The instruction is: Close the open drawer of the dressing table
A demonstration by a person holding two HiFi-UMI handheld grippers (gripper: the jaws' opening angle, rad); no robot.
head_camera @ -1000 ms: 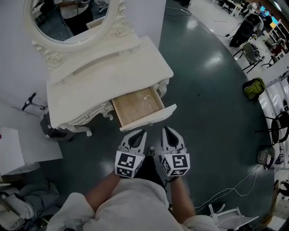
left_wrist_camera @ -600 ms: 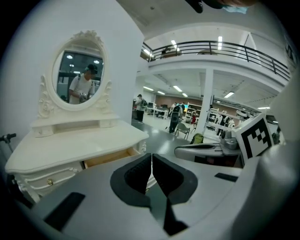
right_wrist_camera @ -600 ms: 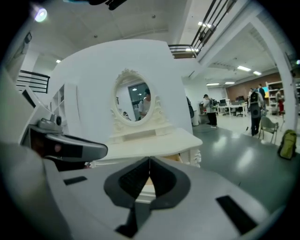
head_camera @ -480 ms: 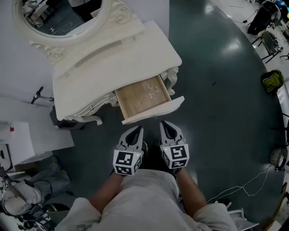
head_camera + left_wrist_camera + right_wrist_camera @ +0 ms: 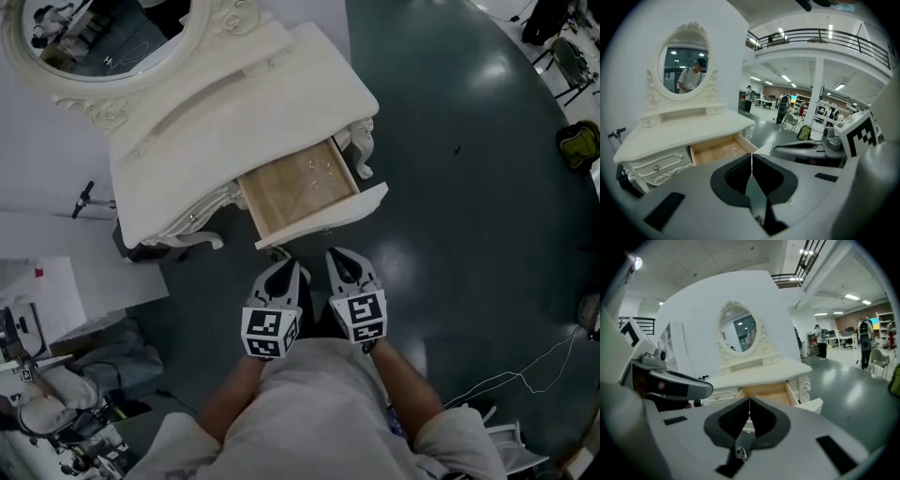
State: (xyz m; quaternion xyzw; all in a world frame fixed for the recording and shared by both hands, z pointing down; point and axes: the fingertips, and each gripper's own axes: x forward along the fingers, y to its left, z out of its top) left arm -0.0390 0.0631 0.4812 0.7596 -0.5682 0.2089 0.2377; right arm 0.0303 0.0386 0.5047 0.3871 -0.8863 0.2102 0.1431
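Left gripper (image 5: 284,269): clenched on nothing, just near of the drawer (image 5: 298,190).
Right gripper (image 5: 339,255): clenched too, empty, right beside the left one.
Drawer: pulled out toward me from the dressing table's (image 5: 234,112) right end.
Handling: I judge it light, stiff wood on slides; I would push squarely on the white front panel (image 5: 328,220), not one corner.

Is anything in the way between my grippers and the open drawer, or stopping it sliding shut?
Nothing visible. Only bare floor separates the left hand-held gripper and right hand-held gripper from the drawer front, and nothing sticks up above the sides of the drawer toward the dressing table.
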